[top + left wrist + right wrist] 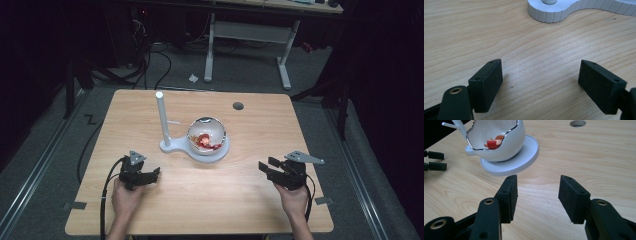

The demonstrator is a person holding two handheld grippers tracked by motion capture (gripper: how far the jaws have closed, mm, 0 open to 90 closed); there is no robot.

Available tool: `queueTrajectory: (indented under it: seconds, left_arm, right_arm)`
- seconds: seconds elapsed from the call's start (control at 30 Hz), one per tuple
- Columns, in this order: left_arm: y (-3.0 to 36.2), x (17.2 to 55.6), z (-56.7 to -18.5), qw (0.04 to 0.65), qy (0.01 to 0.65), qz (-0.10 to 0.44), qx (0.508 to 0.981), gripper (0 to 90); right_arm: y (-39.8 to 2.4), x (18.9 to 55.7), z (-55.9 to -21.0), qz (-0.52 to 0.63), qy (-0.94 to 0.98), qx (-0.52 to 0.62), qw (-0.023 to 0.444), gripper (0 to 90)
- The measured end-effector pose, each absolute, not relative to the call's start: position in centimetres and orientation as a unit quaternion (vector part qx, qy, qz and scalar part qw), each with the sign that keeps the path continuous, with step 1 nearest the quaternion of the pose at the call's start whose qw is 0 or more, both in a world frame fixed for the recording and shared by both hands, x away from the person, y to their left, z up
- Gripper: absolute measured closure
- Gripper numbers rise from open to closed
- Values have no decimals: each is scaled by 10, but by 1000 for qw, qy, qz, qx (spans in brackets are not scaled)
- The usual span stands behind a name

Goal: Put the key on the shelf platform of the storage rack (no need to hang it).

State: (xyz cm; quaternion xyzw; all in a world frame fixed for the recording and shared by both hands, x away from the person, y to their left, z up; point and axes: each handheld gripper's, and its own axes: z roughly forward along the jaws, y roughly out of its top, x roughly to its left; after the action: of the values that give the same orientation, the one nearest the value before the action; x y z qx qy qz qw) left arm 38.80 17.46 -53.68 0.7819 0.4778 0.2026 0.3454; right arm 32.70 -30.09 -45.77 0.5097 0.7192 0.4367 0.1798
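Dark floor, cables and the white legs of a second desk fill the top of the high view; below them a pale wooden table (200,200) takes up the centre of the frame, a round grommet hole (238,106) near its upper right; at the table's middle stands a white stand (197,149), its flat base spreading under a tall white post (161,117) at left and a round white bowl (207,134) with a wavy silver rim at right; red and orange pieces (205,141) lie inside the bowl, seen again at upper left of the right gripper view; the left gripper (154,173) sits at lower left of the high view, held in a person's left hand (125,197), its jaws apart over bare wood with nothing between them, the base's ribbed edge at the top of the left gripper view; the right gripper (266,165) sits at lower right in the right hand (293,199), jaws likewise apart and empty, pointing toward the bowl, which stands well apart from both tools.
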Motion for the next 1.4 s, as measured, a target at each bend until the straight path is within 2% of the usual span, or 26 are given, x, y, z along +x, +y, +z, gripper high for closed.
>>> queueTrajectory:
  seconds: [0.8,1.4]
  left_arm:
    - [175,388,-537,345,478,203,782,201]
    - [175,388,-537,345,478,203,782,201]
  right_arm:
    - [-286,332,-483,426,729,510,167,498]
    - [-282,335,-499,407,733,514,181,514]
